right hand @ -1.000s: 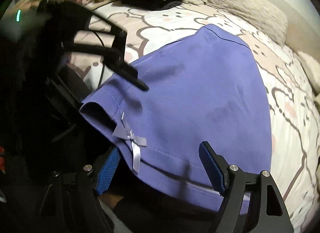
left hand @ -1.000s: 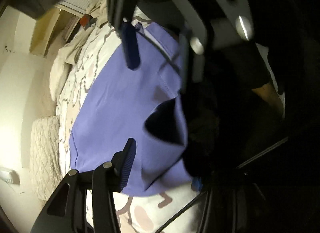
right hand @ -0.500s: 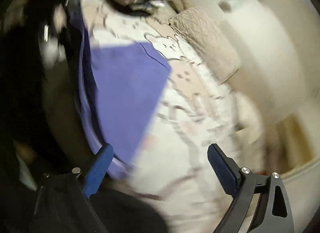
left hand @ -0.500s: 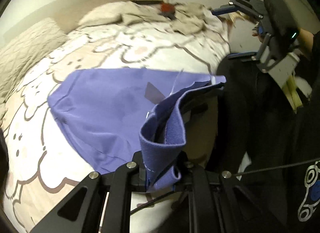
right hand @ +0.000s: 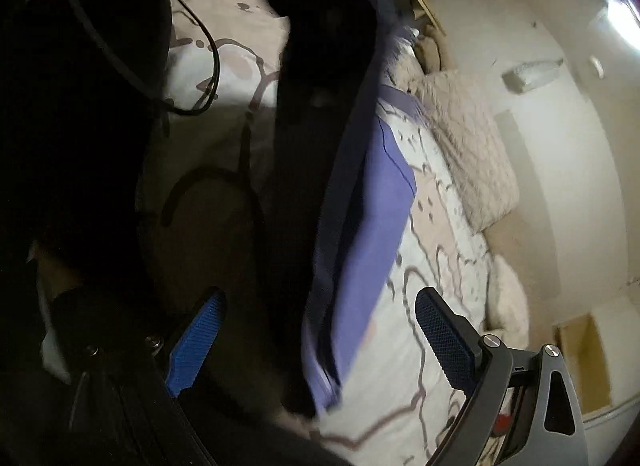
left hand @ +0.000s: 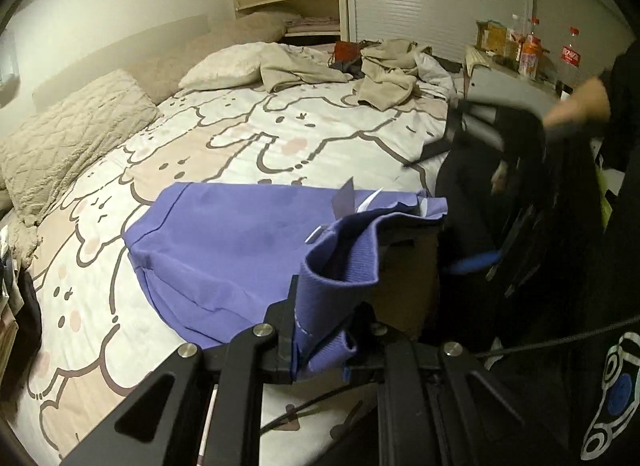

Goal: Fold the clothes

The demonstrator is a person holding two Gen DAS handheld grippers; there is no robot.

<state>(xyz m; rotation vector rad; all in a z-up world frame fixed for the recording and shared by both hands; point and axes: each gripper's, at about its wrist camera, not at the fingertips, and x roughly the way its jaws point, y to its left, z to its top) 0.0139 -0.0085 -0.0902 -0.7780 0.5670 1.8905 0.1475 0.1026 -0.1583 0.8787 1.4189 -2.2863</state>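
Purple cloth, the garment [left hand: 224,242] lies on the cartoon-print bedspread [left hand: 280,137], its waistband corner lifted off that bedspread and clamped in the left gripper [left hand: 320,340]. The right gripper [right hand: 320,340] stands wide apart over the bedspread's edge, gripping nothing. Beyond the bedspread, bottles [left hand: 530,51] show red labels too small to read, and beige clothes [left hand: 384,73] are heaped at its far end

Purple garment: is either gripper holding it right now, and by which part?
The left gripper is shut on the purple garment, pinching its thick hemmed edge at the near end. The right gripper is open, holding nothing.
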